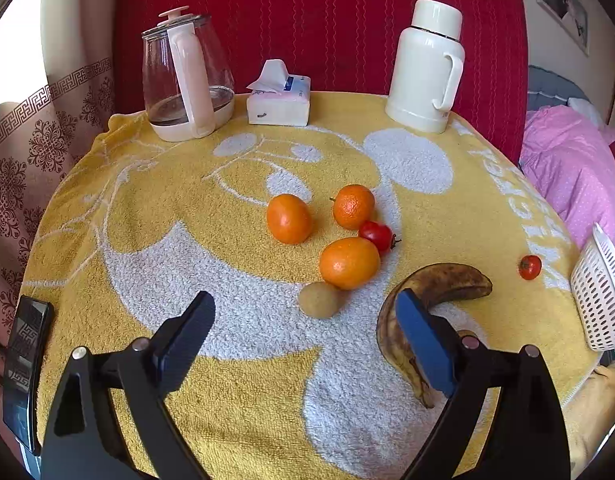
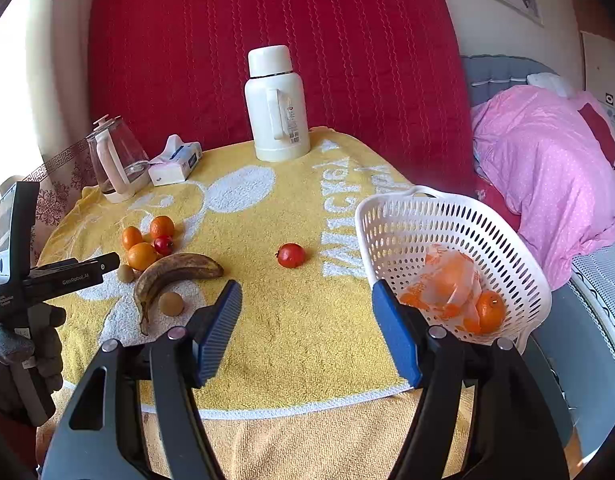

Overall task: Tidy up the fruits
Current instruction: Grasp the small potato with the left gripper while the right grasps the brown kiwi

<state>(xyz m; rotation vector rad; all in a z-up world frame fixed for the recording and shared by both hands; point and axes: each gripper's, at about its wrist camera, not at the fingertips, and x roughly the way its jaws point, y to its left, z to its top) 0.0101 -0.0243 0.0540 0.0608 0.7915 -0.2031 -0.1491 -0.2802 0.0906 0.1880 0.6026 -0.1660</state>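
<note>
Three oranges (image 1: 289, 218) (image 1: 353, 206) (image 1: 349, 262) lie mid-table on the yellow towel (image 1: 187, 208), a red tomato (image 1: 377, 236) touching them. A second tomato (image 1: 530, 267) lies alone to the right. A browned banana (image 1: 447, 284) curves behind my left gripper's right finger. My left gripper (image 1: 303, 300) hovers open, a small brown fruit (image 1: 319, 300) on the towel between its tips. My right gripper (image 2: 307, 304) is open over bare towel. Close beside its right finger a white basket (image 2: 387, 216) tilts, holding bagged oranges (image 2: 443, 280) and a loose one (image 2: 489, 312).
At the table's back stand a glass kettle (image 1: 183, 80), a tissue box (image 1: 279, 100) and a white thermos (image 1: 427, 68), with a red cover behind. Pink bedding (image 2: 547, 168) lies to the right. A gloved hand (image 2: 23, 360) holds the left tool. Another brown fruit (image 2: 171, 303) sits by the banana.
</note>
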